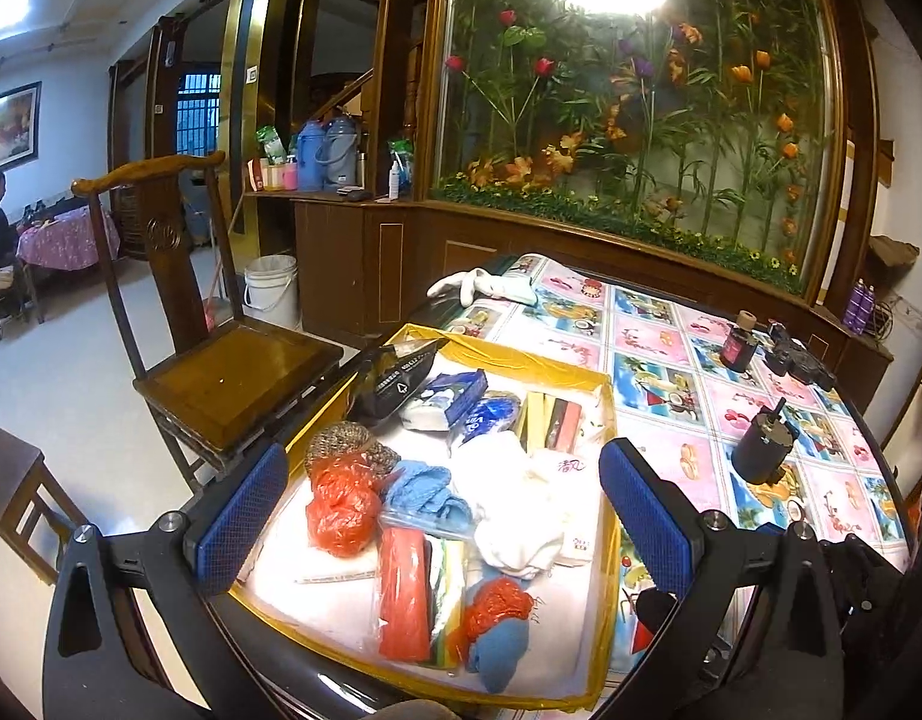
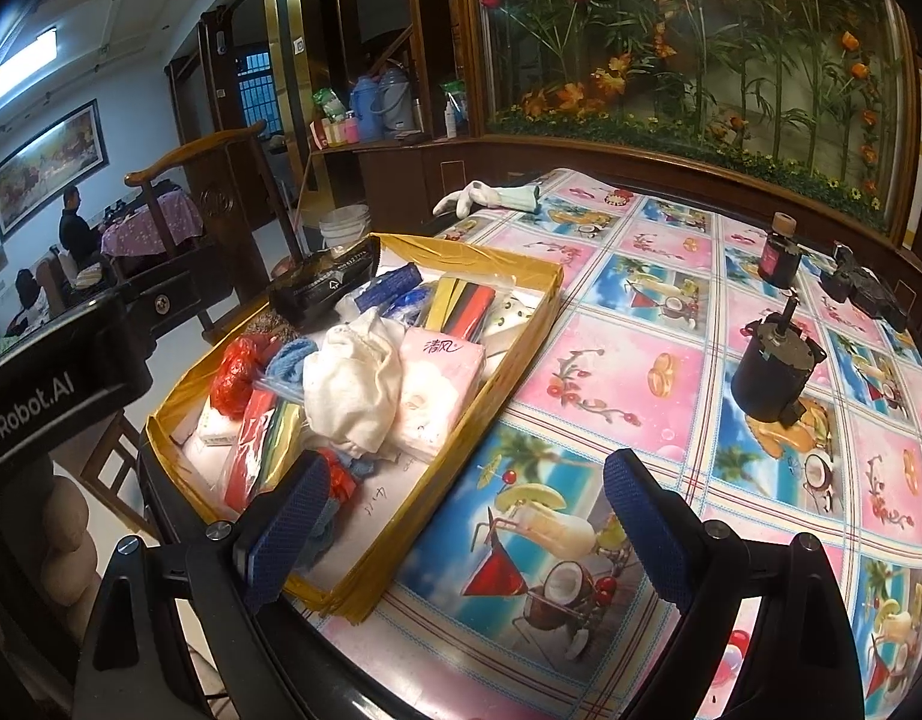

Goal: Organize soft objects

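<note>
1. Hovering over the shallow yellow-taped cardboard tray (image 1: 605, 414) of soft goods, between grasps by the look of it; left claw (image 1: 443, 516) standing wide apart and empty, right claw (image 2: 467, 534) likewise apart, gripping nothing.
2. Lying outside the tray: white cloth glove (image 1: 479, 288) at the far edge of the patterned tabletop (image 2: 641, 324); probably needing a forward reach.
3. Sitting near the tabletop's left edge, the tray; leaving open room on the right, apart from the black cylindrical motor (image 2: 773, 378) and dark small bottle (image 2: 779, 252).
</note>
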`<state>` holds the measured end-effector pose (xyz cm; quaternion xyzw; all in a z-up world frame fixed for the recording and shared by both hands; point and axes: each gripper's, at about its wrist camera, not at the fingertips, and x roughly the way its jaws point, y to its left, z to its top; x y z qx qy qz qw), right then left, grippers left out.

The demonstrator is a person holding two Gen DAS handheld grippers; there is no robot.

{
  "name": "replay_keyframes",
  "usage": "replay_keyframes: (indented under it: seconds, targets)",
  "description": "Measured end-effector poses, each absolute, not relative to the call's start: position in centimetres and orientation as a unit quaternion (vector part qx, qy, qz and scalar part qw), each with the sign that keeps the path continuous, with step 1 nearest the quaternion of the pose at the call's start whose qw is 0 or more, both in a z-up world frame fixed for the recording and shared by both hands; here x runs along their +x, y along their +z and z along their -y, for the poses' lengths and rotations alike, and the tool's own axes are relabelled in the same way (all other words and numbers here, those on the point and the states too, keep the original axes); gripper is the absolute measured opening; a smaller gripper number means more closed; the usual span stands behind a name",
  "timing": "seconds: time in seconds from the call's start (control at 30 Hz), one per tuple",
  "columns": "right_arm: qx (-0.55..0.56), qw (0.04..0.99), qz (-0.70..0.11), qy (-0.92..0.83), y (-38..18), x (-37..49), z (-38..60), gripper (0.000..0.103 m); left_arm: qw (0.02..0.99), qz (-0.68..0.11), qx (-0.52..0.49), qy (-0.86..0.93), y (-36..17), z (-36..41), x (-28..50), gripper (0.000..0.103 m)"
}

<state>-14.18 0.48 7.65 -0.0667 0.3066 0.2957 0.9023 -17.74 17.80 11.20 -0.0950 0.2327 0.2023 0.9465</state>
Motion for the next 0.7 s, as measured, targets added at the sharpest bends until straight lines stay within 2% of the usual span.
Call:
replay_keyframes:
  seconds: [0.7]
  targets:
    - [-0.092,0.894,-0.315,0.304,6.8,-13.8,-2.9,0.094,0.934,-0.265,-0.100,0.219,9.9,-19.5,-16.8,0.103]
